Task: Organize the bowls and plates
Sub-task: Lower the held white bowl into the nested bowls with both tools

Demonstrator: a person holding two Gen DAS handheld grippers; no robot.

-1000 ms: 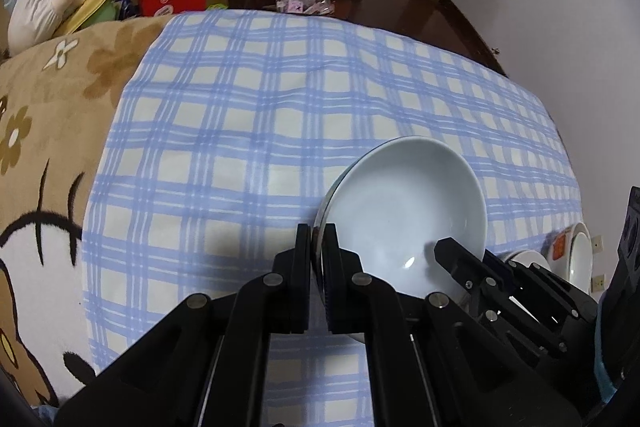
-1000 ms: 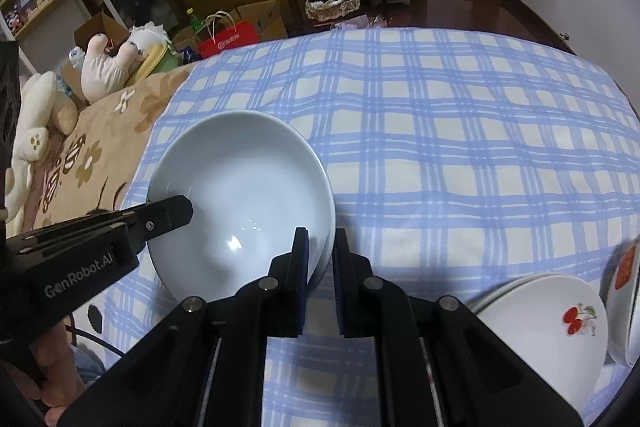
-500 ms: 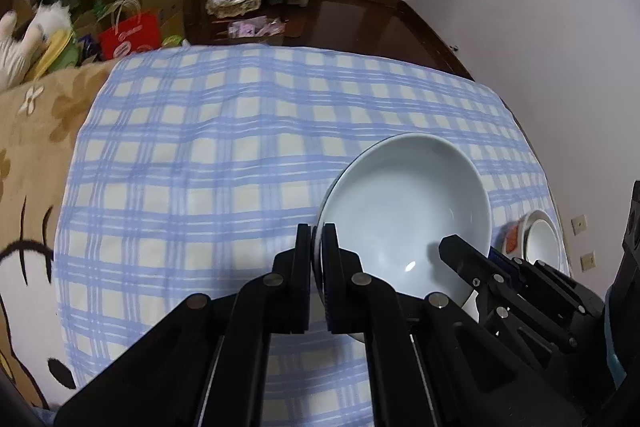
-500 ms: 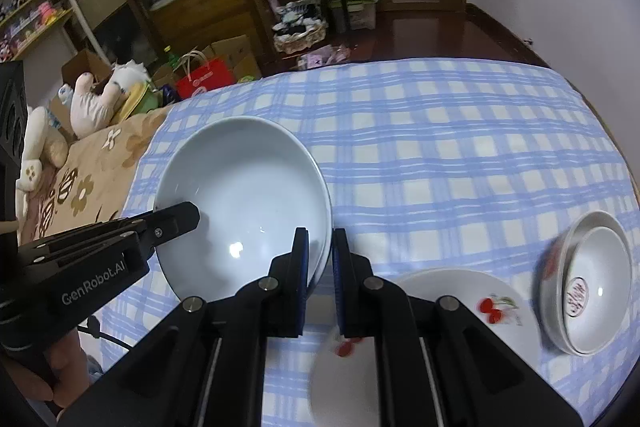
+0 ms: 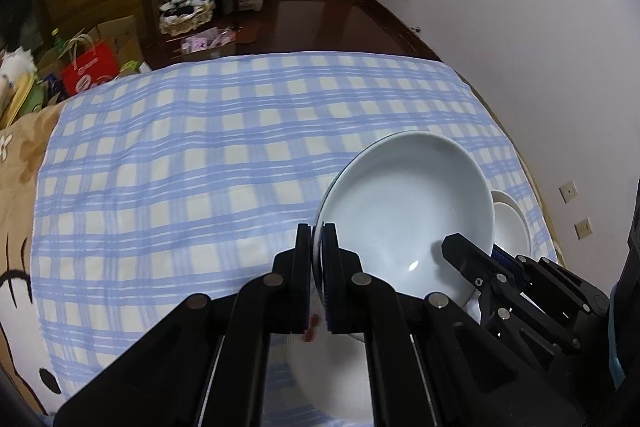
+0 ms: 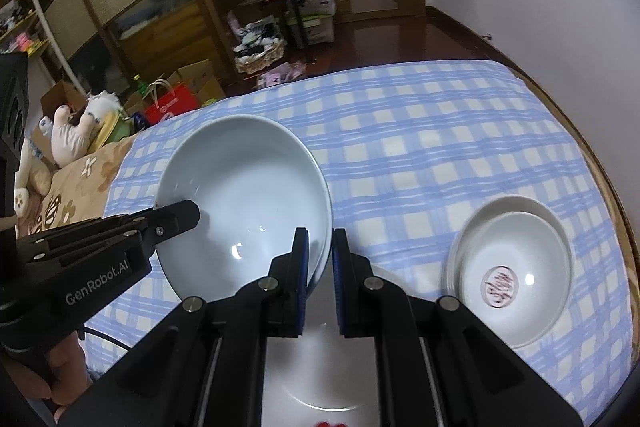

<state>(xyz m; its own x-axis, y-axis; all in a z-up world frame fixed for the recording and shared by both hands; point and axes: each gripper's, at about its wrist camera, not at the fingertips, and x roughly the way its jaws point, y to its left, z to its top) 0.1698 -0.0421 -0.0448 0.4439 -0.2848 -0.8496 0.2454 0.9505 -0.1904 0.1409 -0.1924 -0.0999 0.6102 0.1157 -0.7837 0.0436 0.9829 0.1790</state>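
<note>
A pale blue deep plate [image 6: 244, 203] is held up above the blue checked tablecloth [image 5: 208, 163], gripped at opposite edges. Its left rim is clamped between the closed fingers of the left gripper [image 5: 317, 239], and its right rim is pinched by the right gripper [image 6: 320, 243], whose pads are pressed on the rim. Directly beneath, a white plate with a red print [image 6: 320, 379] is seen lying on the cloth. To the right, a stack of white bowls [image 6: 516, 263] with a pink emblem inside is set near the table's edge.
</note>
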